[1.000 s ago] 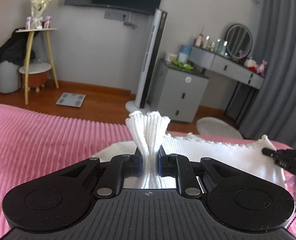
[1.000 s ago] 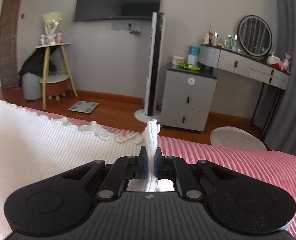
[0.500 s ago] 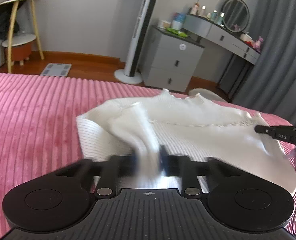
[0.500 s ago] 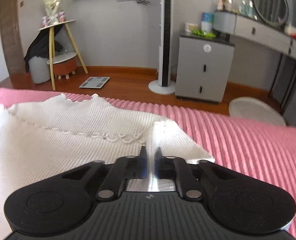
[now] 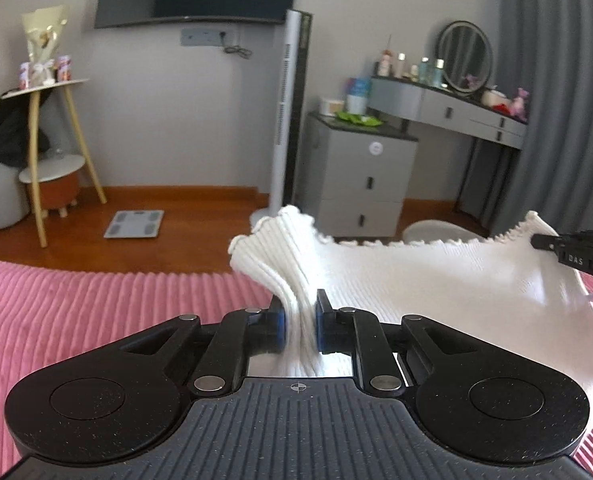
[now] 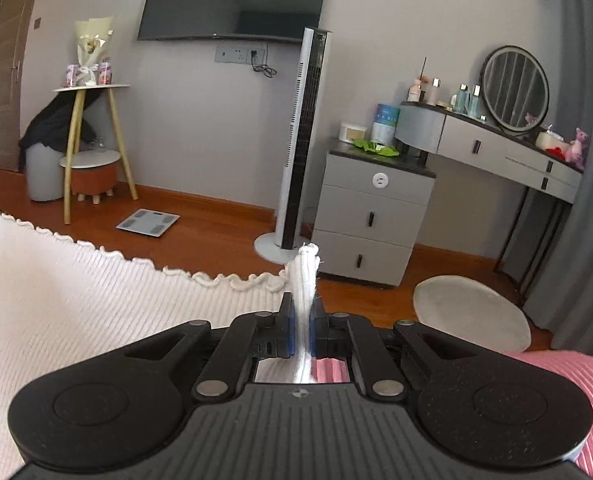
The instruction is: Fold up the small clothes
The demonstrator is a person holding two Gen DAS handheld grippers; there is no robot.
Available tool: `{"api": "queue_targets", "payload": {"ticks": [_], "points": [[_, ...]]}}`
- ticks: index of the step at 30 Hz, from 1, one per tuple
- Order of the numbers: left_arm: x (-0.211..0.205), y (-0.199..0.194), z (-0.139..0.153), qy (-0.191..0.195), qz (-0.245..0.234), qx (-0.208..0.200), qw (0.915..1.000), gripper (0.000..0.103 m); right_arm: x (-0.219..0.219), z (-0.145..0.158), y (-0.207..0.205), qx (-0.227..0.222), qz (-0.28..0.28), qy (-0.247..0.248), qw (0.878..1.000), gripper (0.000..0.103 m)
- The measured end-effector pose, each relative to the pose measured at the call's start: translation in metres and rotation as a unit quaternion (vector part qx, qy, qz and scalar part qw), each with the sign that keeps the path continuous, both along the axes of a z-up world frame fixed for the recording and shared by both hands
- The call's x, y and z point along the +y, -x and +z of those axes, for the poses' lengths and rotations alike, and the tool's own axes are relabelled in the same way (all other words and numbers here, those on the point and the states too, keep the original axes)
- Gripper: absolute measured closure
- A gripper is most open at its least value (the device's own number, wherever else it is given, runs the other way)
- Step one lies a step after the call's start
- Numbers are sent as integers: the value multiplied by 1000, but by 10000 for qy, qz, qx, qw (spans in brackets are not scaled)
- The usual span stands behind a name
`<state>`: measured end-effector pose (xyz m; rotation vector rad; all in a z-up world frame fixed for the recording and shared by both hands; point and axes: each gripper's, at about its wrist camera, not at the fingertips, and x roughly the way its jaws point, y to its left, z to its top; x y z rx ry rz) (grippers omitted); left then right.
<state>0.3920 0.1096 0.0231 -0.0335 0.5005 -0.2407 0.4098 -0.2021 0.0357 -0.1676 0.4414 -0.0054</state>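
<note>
Left gripper [image 5: 299,312] clenched on a bunched corner of the white ribbed garment [image 5: 436,276]; the fabric fans out above the blue pads. Right gripper [image 6: 304,312] clenched on a thin pinched edge of the same garment, whose scalloped hem stretches away to the left in the right wrist view. Garment hangs spread between the two grippers, above the pink ribbed bedcover [image 5: 96,312]; the right gripper's tip shows at the right edge of the left wrist view

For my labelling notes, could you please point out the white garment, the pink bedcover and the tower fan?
white garment [image 5: 436,280], left wrist view, on its stretched ribbed panel.
pink bedcover [image 5: 96,312], left wrist view, on bare ribbing.
tower fan [image 6: 304,140], right wrist view, on its column.
</note>
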Motion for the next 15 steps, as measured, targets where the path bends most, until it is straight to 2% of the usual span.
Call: {"api": "queue_targets", "payload": {"ticks": [2, 4, 5, 6, 7, 9, 10, 11, 13, 15], "points": [[-1, -10, -6, -100, 113, 54, 9999, 86, 2, -6, -9, 28, -40, 136, 9999, 97], [-2, -21, -18, -192, 383, 176, 9989, 82, 2, -15, -16, 81, -47, 169, 9998, 94], [-3, -24, -24, -269, 616, 249, 9974, 76, 1, -19, -18, 158, -145, 201, 9996, 84], [-5, -26, -29, -375, 926, 323, 9945, 62, -1, -21, -16, 228, -266, 147, 9993, 79], [-5, -24, -32, -373, 1038, 413, 9930, 54, -7, -20, -10, 252, -295, -60, 9992, 75], [0, -9, -31, -34, 827, 487, 9954, 34, -23, -15, 14, 286, -235, -583, 9976, 69], [3, 1, -30, 82, 784, 534, 9955, 29, -33, -13, 32, 257, -273, -823, 9959, 58], [7, 11, -29, 173, 789, 565, 9951, 20, -45, -12, 52, 256, -335, -1079, 9933, 42], [14, 37, -29, 355, 760, 580, 9948, 17, -67, -17, 92, 302, -481, -1608, 9854, 36], [18, 59, -33, 506, 759, 690, 9934, 15, -84, -29, 128, 486, -629, -2116, 9741, 35]]}}
